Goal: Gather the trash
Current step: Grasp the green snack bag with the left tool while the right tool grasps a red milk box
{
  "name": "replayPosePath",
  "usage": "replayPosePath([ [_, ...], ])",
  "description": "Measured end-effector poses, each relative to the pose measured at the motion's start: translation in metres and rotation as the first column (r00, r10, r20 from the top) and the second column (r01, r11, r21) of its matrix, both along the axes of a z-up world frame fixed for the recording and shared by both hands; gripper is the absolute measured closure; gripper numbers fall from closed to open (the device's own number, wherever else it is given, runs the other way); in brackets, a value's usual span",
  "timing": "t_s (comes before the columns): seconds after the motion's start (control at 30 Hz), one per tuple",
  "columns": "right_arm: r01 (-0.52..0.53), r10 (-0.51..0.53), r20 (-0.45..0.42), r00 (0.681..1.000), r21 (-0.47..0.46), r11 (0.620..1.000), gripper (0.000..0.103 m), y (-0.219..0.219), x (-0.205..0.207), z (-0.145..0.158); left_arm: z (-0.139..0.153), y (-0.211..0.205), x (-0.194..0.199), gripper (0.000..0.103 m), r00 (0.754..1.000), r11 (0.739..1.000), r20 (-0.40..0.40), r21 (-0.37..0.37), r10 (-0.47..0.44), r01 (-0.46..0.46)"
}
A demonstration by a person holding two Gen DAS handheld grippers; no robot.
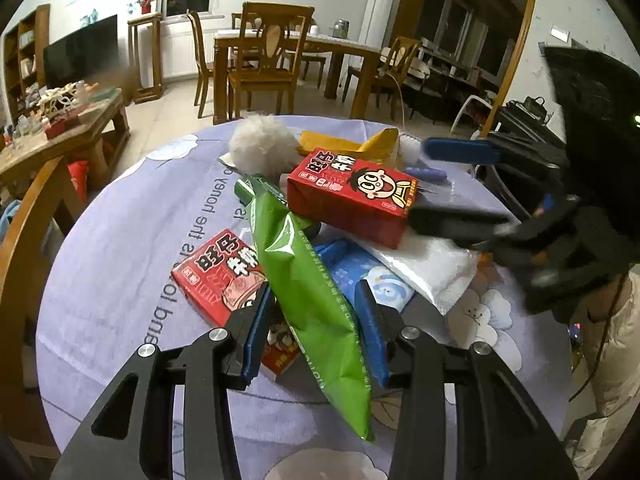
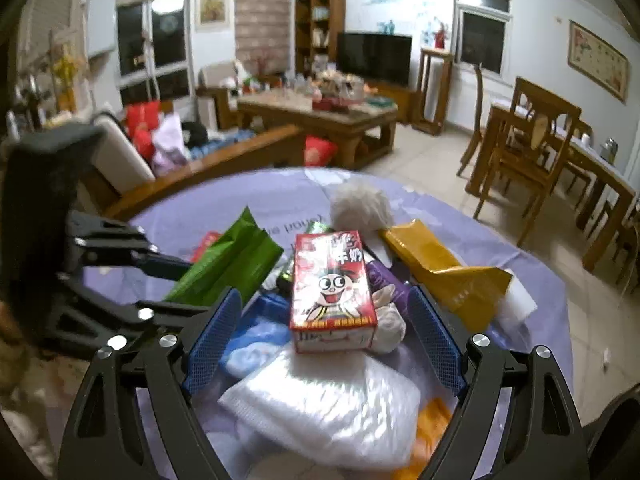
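Left tool [image 1: 312,312] clamped on green snack bag [image 1: 308,280], pads pressing both sides, bag raised off pile. Right tool [image 2: 324,328] spread wide, red milk carton [image 2: 334,292] standing between pads, not touched. Carton rests on white plastic packet [image 2: 332,404] atop trash heap on lilac-covered surface [image 1: 132,248]. Second red carton [image 1: 216,272] flat beside green bag; yellow wrapper [image 2: 448,272] and fluffy white ball [image 2: 360,204] behind
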State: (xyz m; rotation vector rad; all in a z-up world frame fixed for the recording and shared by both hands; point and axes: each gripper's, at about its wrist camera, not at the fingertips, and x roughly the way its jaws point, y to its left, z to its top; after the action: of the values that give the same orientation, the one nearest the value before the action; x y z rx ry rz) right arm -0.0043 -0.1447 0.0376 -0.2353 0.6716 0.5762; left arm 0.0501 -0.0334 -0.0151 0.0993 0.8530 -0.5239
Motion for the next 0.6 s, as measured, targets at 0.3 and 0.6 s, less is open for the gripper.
replayPosePath([
  [0.3, 0.045, -0.043, -0.06, 0.997, 0.041, 0.998, 0.053, 0.001, 0.011, -0.016, 0.0, -0.004, 0.002, 0.052, 1.0, 1.0, 0.002, -0.004, -0.026, 0.026],
  [0.6, 0.15, -0.107, -0.144, 0.984, 0.334, 0.93, 0.052, -0.059, -0.033, -0.007, -0.004, -0.017, 0.005, 0.029, 0.998, 1.0, 0.057, 0.025, -0.011, 0.009],
])
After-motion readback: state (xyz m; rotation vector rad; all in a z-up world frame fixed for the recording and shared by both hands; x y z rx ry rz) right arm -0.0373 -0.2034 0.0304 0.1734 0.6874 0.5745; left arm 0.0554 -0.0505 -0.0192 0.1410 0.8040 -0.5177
